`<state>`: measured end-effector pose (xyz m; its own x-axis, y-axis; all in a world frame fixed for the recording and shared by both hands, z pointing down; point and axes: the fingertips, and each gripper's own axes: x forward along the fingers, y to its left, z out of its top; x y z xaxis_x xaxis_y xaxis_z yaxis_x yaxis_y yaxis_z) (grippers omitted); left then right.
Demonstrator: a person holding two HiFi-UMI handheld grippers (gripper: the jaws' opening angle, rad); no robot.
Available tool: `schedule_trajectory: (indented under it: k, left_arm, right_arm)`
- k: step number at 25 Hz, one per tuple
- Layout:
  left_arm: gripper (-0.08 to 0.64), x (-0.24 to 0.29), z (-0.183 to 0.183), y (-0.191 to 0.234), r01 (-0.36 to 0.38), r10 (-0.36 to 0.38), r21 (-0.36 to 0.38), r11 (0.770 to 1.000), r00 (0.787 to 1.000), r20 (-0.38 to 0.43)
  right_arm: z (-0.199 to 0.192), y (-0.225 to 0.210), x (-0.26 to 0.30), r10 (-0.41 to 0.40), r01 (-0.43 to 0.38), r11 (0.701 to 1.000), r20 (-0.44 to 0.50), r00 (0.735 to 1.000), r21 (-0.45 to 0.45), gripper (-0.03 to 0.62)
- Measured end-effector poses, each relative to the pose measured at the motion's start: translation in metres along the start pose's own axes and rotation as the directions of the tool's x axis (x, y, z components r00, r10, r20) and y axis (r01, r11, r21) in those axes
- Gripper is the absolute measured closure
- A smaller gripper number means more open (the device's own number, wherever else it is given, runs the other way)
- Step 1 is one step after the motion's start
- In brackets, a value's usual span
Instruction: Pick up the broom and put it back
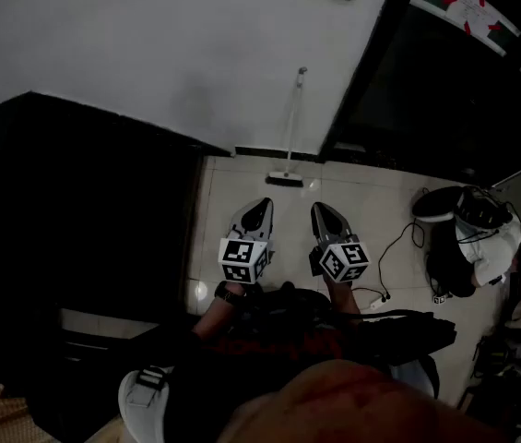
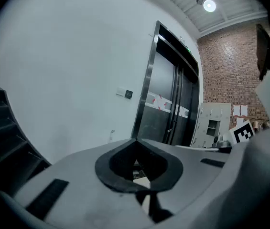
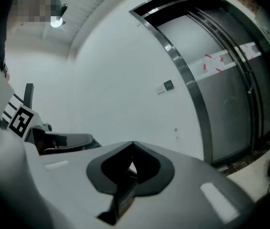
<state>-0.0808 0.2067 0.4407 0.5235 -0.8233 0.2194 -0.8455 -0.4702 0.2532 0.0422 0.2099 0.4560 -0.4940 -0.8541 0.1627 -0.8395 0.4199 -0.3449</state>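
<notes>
Ahead, the broom [image 1: 290,141] leans against the wall [image 1: 149,44] (head on the floor [image 1: 371,201]); left gripper [image 1: 262,204] and right gripper [image 1: 319,208] are clenched, empty.

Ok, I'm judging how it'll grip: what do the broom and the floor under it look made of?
Broom: thin pale handle with a faint sheen, probably metal or plastic tubing, too small to tell which; dark head, likely bristles. Floor: light glossy tile, judging by its seams and a reflected glare.
</notes>
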Motion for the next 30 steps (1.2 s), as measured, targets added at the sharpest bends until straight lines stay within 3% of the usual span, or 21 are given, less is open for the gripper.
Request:
schedule_trajectory:
  k: [4,9,14,18,23,30]
  left_arm:
    - [0.555,-0.001,0.006,0.028,-0.020,0.020,-0.010,1.000,0.999,0.032]
    - [0.555,-0.002,-0.009,0.044,-0.030,0.030,-0.039,0.999,0.999,0.011]
    - [0.555,0.023,-0.008,0.048,-0.031,0.031,-0.046,0.998,1.000,0.001]
    - [0.555,0.069,0.008,0.064,-0.050,0.050,-0.015,0.999,0.999,0.011]
    - [0.555,0.149,0.041,0.059,-0.013,0.012,0.032,0.999,0.999,0.036]
    - [0.555,0.242,0.078,0.059,-0.010,0.007,0.069,0.998,0.999,0.044]
  right_arm:
    - [-0.003,0.011,0.021,-0.011,0.011,0.999,-0.005,1.000,-0.032,0.591]
    - [-0.016,0.023,0.030,0.025,-0.024,0.998,-0.027,0.999,0.052,0.591]
    - [-0.010,0.010,0.054,0.036,-0.035,0.999,-0.039,0.999,0.030,0.591]
    - [0.001,-0.021,0.093,0.056,-0.055,0.997,-0.009,0.998,0.059,0.592]
    - [0.039,-0.078,0.140,0.063,-0.064,0.997,0.025,0.998,0.041,0.592]
    - [0.082,-0.154,0.189,0.049,-0.051,0.995,0.029,0.998,0.083,0.592]
